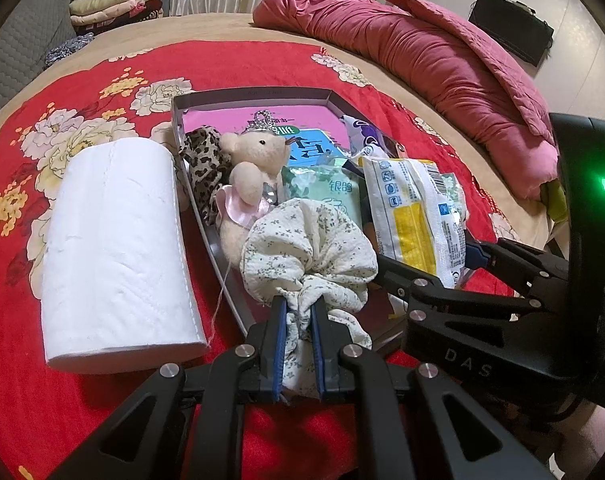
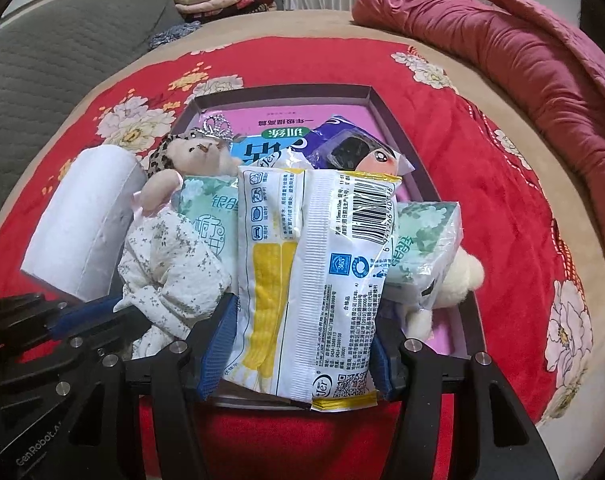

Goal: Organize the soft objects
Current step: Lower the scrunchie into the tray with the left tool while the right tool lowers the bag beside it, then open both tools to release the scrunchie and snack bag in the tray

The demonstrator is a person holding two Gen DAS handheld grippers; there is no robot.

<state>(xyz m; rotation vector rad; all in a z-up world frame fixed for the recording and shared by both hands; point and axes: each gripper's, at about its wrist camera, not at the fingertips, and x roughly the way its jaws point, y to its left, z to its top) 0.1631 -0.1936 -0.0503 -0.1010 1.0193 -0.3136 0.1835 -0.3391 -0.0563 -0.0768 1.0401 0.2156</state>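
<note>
On the red flowered bedspread lies a shallow dark box with soft items piled in it. My left gripper is shut on a bunched white floral cloth at the box's near left corner. My right gripper is closed on a yellow-and-white tissue pack, its blue pads against both sides, above the box's near edge. A beige plush bear with a tiara, a leopard cloth and green tissue packs lie behind them.
A white paper roll lies just left of the box. A white plush sits at the box's near right. A pink quilt is bunched at the far right, with folded clothes and a grey cushion at the far left.
</note>
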